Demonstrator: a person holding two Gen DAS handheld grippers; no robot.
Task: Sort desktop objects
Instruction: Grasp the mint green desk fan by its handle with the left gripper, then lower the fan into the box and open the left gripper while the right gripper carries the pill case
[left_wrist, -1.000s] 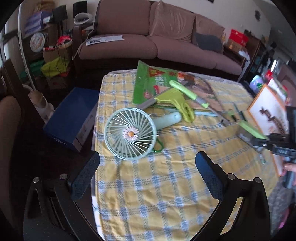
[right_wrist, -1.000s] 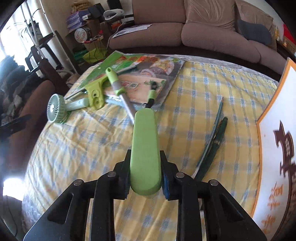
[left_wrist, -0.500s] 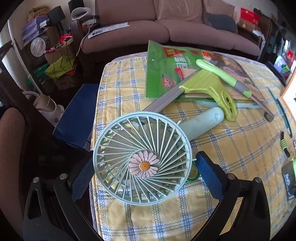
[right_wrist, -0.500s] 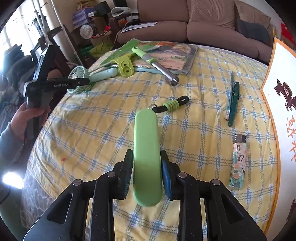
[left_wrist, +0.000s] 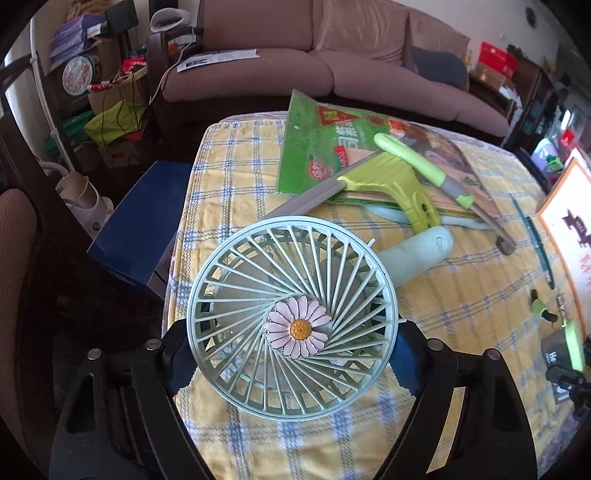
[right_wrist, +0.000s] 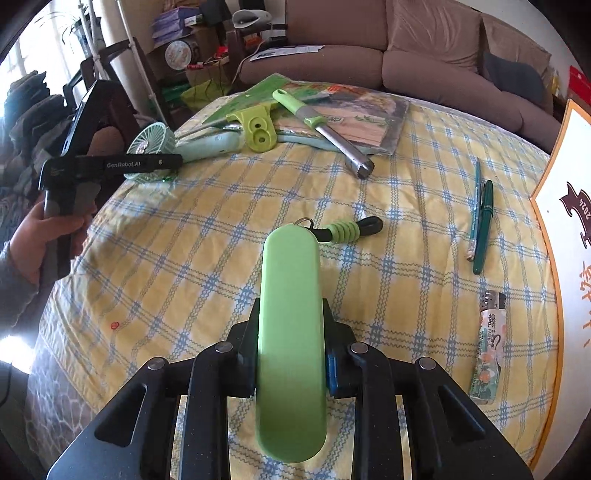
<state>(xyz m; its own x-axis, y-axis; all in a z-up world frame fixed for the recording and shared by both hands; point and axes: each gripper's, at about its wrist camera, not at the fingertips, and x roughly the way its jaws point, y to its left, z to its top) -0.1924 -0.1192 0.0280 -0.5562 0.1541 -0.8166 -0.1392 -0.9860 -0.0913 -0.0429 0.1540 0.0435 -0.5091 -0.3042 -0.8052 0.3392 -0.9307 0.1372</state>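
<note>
A pale green hand fan (left_wrist: 291, 314) with a daisy centre lies at the table's left edge; it also shows in the right wrist view (right_wrist: 151, 142). My left gripper (left_wrist: 291, 354) has its fingers on both sides of the fan head, touching the rim. My right gripper (right_wrist: 290, 354) is shut on a flat green oblong case (right_wrist: 290, 332) with a black and green lanyard (right_wrist: 343, 230), held above the yellow checked cloth (right_wrist: 184, 258).
A green squeegee (left_wrist: 391, 184), a green-handled tool (left_wrist: 436, 177) and green packets (left_wrist: 332, 147) lie at the back. Pens (right_wrist: 480, 221) and a lighter (right_wrist: 487, 354) lie right, beside a white board (right_wrist: 569, 221). A blue box (left_wrist: 136, 225) sits off the left edge.
My left gripper has come up to the fan and closed in from wide open until its fingers meet the rim. My right gripper has drawn back with the green case.
</note>
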